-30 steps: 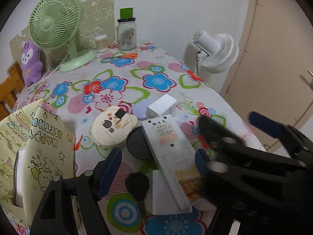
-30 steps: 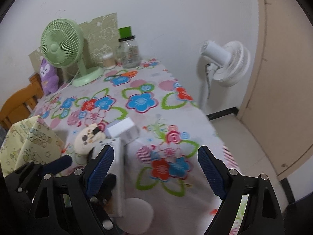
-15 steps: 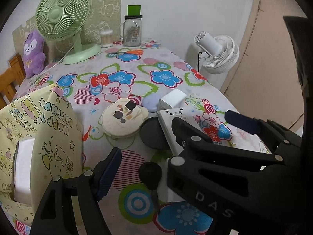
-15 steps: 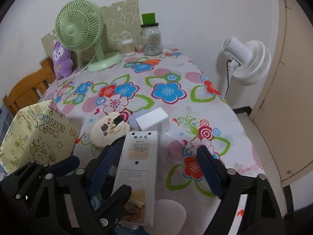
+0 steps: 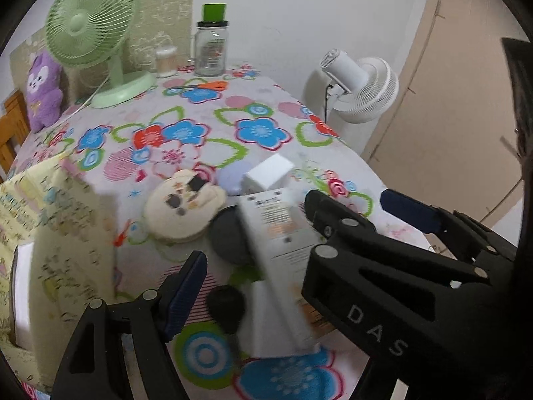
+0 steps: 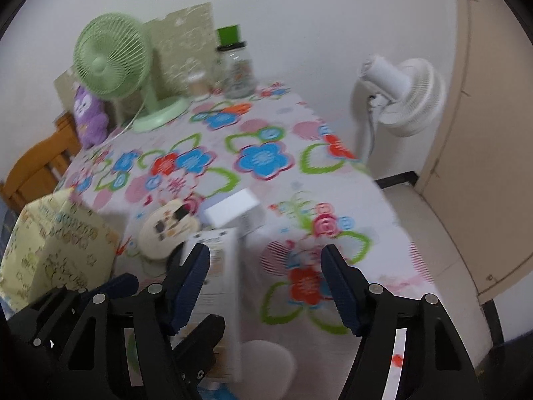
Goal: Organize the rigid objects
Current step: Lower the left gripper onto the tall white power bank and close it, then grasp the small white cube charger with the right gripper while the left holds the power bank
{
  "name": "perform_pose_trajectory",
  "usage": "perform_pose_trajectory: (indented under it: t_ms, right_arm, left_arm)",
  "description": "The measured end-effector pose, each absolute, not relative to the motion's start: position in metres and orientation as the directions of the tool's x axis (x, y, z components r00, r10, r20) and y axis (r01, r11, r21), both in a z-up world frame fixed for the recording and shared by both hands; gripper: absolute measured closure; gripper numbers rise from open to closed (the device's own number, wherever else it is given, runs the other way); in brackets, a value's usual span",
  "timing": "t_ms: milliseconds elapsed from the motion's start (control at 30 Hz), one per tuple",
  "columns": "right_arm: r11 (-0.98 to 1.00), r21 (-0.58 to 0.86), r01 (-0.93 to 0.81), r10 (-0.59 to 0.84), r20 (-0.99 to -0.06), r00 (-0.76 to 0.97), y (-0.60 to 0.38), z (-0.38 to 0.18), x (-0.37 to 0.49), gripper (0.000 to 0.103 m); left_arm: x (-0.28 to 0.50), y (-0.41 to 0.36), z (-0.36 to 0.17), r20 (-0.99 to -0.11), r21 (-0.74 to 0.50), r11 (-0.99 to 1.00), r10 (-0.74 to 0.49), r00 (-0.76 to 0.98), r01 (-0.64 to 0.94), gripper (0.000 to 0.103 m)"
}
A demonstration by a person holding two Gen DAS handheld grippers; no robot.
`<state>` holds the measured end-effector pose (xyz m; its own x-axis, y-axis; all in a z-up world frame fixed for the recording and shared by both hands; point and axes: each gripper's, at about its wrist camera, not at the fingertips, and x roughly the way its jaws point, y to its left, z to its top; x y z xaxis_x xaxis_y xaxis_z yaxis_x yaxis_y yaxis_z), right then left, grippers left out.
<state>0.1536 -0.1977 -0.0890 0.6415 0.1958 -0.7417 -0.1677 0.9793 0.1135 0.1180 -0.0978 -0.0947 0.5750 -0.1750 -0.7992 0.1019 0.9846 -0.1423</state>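
Nearest, the left hand-held gripper (image 5: 263, 286) hangs spread over the clutter with nothing pinched, probably waiting to steady things. The right hand-held gripper (image 6: 265, 286) is closing with the long white box (image 6: 220, 283) between its jaws. The box is hard by the 9 o'clock pad and clear of the other, so there is no grip yet. It lies flat on the bench (image 5: 283, 106), overlapping a dark disc (image 5: 226, 236). At 9 o'clock the yellow gift bag (image 5: 66, 250) stands mouth-up, presumably the destination. A green fan (image 5: 93, 26) sits toward 11.
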Motion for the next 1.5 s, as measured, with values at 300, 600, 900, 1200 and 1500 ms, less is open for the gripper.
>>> perform_pose_trajectory:
  t_ms: [300, 600, 900, 1200, 1500]
  right_arm:
    - [0.989, 0.098, -0.111, 0.147, -0.751, 0.644, -0.223, -0.097, 0.160, 0.030]
    - [0.976, 0.164, -0.143, 0.218, -0.753, 0.621, -0.221, -0.106, 0.161, 0.030]
    - [0.968, 0.159, -0.195, 0.247, -0.749, 0.615, -0.200, -0.105, 0.182, 0.030]
    - [0.954, 0.124, -0.274, 0.267, -0.767, 0.583, -0.171, -0.109, 0.209, 0.030]
    - [0.940, 0.144, -0.309, 0.295, -0.797, 0.527, -0.156, -0.126, 0.228, 0.041]
  left_arm:
    - [0.130, -0.121, -0.108, -0.826, -0.112, 0.991, -0.133, 0.547, 0.072, 0.051]
    - [0.126, -0.117, -0.107, -0.814, -0.087, 0.993, -0.118, 0.569, 0.082, 0.057]
    - [0.132, -0.086, -0.093, -0.792, -0.036, 0.999, -0.032, 0.610, 0.006, 0.057]
    - [0.156, -0.068, -0.102, -0.808, -0.054, 0.998, -0.021, 0.589, -0.039, 0.057]
    - [0.171, -0.059, -0.118, -0.832, -0.076, 0.995, -0.029, 0.554, -0.063, 0.058]
